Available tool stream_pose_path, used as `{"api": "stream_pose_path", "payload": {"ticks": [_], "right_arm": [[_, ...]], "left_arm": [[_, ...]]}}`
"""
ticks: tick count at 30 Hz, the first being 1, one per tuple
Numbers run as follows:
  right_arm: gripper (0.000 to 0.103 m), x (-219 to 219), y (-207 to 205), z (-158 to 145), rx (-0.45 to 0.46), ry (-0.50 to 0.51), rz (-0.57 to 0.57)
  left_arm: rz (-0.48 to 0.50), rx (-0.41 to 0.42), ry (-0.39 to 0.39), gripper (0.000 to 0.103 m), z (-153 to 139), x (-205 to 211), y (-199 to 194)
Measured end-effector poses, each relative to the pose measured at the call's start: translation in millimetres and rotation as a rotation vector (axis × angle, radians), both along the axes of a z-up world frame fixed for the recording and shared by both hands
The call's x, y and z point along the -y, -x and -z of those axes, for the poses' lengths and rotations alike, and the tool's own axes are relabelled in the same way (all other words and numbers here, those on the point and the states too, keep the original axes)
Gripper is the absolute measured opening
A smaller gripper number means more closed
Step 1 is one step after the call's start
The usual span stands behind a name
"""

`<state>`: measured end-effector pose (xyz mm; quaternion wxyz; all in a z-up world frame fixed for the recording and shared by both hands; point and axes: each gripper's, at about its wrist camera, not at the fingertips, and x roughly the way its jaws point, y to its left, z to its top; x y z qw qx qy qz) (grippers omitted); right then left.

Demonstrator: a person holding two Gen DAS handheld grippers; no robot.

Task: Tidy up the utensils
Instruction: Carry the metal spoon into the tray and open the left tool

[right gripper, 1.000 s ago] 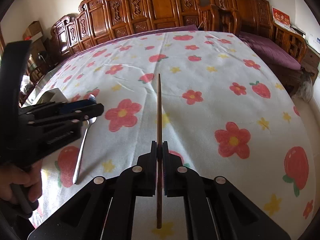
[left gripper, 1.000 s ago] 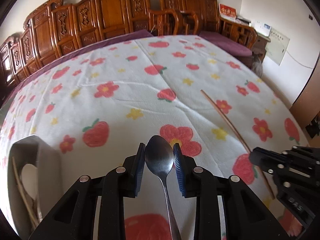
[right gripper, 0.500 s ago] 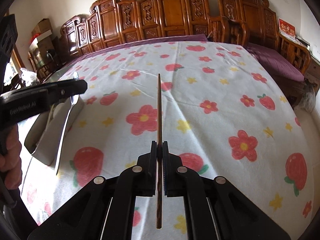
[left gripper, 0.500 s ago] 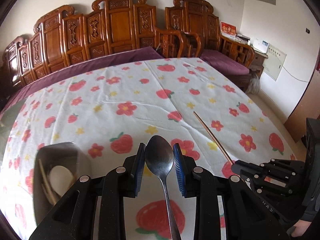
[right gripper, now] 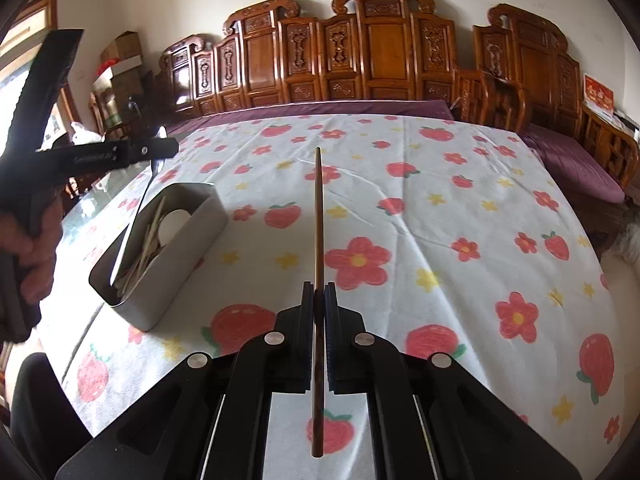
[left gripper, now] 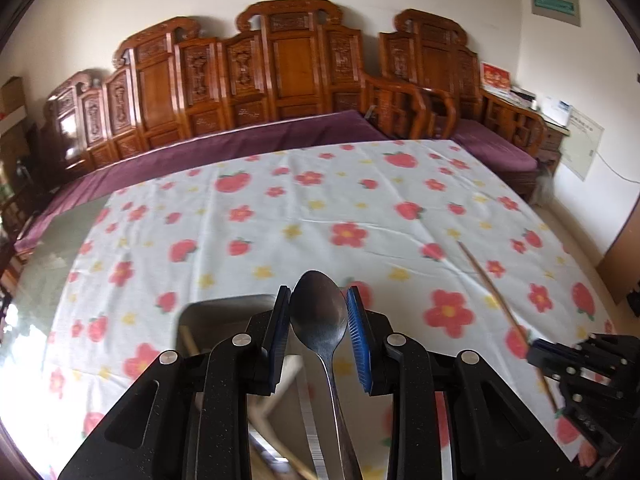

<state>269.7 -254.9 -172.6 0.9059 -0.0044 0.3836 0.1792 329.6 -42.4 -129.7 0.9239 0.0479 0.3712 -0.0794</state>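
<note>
My left gripper [left gripper: 319,320] is shut on a metal spoon [left gripper: 320,316] by its bowl, handle hanging down over the grey utensil box [left gripper: 224,310]. In the right wrist view the left gripper [right gripper: 160,148] holds the spoon [right gripper: 138,208] above the box [right gripper: 176,264], handle tip inside it beside wooden chopsticks and a white spoon [right gripper: 174,222]. My right gripper [right gripper: 319,300] is shut on a brown chopstick [right gripper: 318,216], held above the table and pointing away. That chopstick [left gripper: 492,284] and the right gripper [left gripper: 536,350] show at the right of the left wrist view.
The table carries a white cloth with red flowers and strawberries [right gripper: 440,216]. Carved wooden chairs [right gripper: 384,52] with purple cushions line the far side. The table's right edge [left gripper: 592,280] drops to the floor.
My left gripper has lifted and moved left with the spoon until it is over the utensil box. My right gripper has risen with the chopstick still clamped.
</note>
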Motion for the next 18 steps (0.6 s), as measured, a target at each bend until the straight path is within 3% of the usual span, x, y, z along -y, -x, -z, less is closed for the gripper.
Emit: {"api": "stream_pose_path", "payload": {"ticks": [8,18], "right_arm": [[0.006,-15.0,3.5,-2.6,0.005,0.004,-0.027],[0.006,-38.5,6.5,-4.2,0.005,0.016,-0.065]], "left_arm": [[-0.063,-0.024,-0.041,0.026,13.3,-46.9,-9.0],[-0.093,-0.116,-0.077,0.026,64.1,-73.5,-16.5]]}}
